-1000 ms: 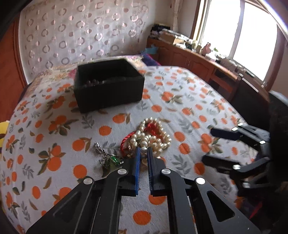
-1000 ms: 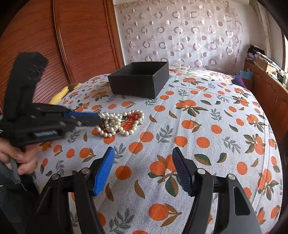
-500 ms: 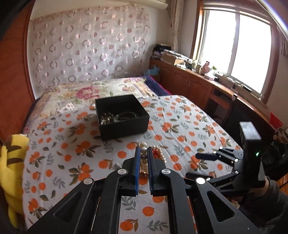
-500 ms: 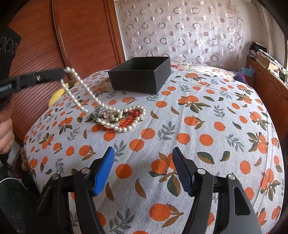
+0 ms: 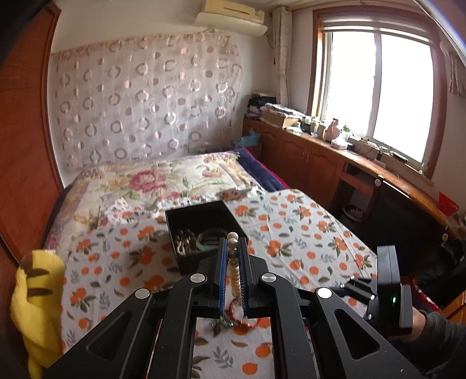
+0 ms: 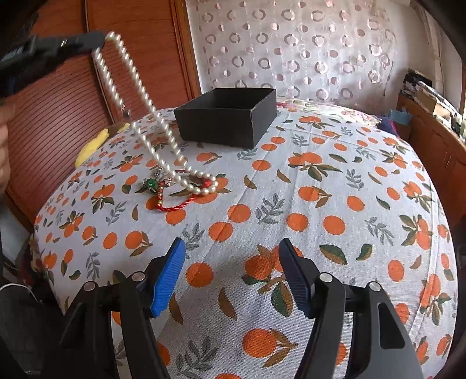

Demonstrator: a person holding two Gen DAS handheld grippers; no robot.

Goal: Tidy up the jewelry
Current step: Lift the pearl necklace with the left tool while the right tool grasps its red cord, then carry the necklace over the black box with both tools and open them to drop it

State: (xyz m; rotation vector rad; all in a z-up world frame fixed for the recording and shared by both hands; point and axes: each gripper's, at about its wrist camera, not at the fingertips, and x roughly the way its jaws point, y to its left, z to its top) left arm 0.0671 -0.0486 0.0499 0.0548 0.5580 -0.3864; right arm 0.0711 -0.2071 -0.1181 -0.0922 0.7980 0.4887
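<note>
While left gripper [image 5: 232,256] clamps pearl necklace [image 6: 137,96] mid-lift, right gripper [image 6: 231,274] gapes idle; black box [image 6: 230,116] part-filled, red cord bracelet [image 6: 174,204] and charm left on bed.

White pearl necklace [image 6: 137,87], black box [image 6: 230,116], red cord [image 6: 177,205], orange-and-leaf-printed white cloth [image 6: 335,204].

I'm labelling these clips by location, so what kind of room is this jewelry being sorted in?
Most likely a home bedroom: a bed with a floral quilt, a wall air conditioner, and wooden cabinets under a window.
</note>
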